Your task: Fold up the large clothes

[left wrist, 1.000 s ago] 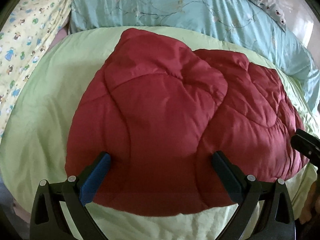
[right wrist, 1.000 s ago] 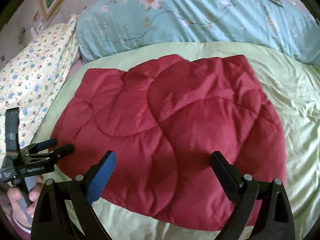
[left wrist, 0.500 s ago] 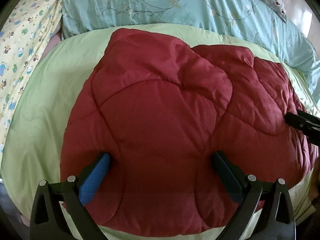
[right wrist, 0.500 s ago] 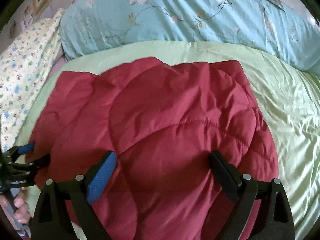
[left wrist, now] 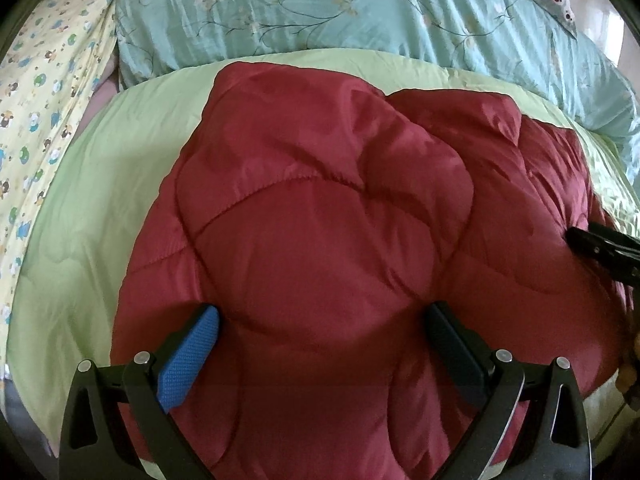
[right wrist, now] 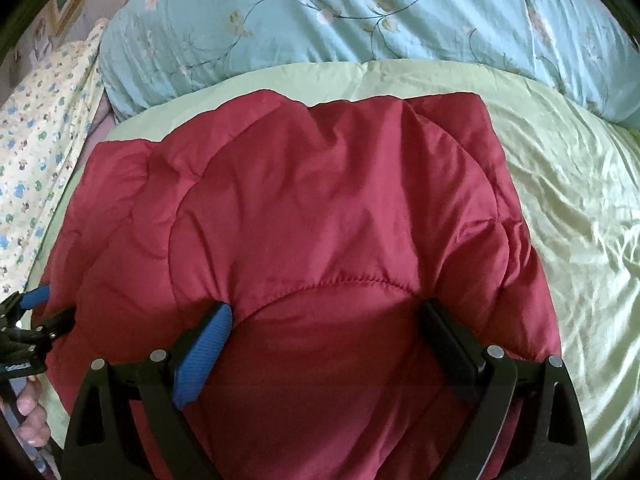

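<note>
Left wrist view shows my left gripper (left wrist: 322, 338) spread wide, holding nothing, over the red quilted garment (left wrist: 320, 240) lying on the green bedspread (left wrist: 100, 200) near its front edge. My right gripper (right wrist: 326, 332) gapes equally wide above the same garment, empty.

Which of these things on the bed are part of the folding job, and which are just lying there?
Part of the job:
red quilt
left gripper, open
right gripper, open

Just lying there:
green sheet
blue duvet
yellow patterned cloth
</note>
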`<state>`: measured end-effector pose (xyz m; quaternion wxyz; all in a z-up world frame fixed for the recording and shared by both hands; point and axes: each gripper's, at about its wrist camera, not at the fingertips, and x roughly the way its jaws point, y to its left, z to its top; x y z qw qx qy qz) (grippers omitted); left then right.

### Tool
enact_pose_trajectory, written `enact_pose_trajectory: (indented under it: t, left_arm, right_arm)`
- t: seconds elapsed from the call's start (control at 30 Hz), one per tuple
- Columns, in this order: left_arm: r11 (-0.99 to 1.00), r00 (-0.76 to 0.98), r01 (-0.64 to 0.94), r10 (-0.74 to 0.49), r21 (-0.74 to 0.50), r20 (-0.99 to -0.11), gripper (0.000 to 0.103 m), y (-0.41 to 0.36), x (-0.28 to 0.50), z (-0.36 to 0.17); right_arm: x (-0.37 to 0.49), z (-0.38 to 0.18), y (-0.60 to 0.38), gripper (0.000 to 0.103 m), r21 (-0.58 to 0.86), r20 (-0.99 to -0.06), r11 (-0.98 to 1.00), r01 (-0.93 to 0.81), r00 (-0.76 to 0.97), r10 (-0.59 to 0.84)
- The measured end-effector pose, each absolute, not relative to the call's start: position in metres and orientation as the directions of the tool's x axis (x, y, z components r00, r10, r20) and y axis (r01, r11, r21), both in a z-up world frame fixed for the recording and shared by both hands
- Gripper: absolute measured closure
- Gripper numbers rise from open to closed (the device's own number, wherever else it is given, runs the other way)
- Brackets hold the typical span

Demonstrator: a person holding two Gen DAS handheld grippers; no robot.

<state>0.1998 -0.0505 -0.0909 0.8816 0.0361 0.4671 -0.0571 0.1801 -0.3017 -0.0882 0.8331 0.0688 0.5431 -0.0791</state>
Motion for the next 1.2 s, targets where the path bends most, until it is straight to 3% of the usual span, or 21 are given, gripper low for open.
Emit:
enact_pose_trajectory:
  t: [0.33, 0.6, 0.67, 0.83, 1.2]
  left_arm:
    - [0.993, 0.584, 0.114, -0.035, 0.039, -0.811, 0.0, -0.055, 0.2, -0.1]
    - [0.991, 0.595, 0.125, -0.031, 0.055, -0.803, 0.0, -0.056, 0.2, -0.101]
    - [0.99, 0.597, 0.127, -0.032, 0.056, -0.801, 0.0, -0.056, 0.2, -0.102]
    - [0.99, 0.601, 0.131, -0.032, 0.059, -0.799, 0.0, -0.054, 0.197, -0.102]
    - [0.989, 0.593, 0.14, -0.04, 0.054, -0.805, 0.0, -0.052, 0.195, -0.099]
  right_arm:
    - [0.177, -0.087, -0.299, 0.008, 0.021, -0.905, 0.975, 0.222, 0.418, -0.076]
    - [0.149, -0.046, -0.28, 0.007, 0.056, -0.888, 0.981, 0.184, 0.459, -0.035]
    - [0.143, -0.049, -0.273, 0.007, 0.065, -0.895, 0.983, 0.174, 0.445, -0.019]
    - [0.147, -0.074, -0.253, 0.003, -0.098, -0.914, 0.988, 0.118, 0.381, -0.136]
    - [0.15, -0.087, -0.263, 0.0, -0.09, -0.912, 0.986, 0.139, 0.386, -0.137]
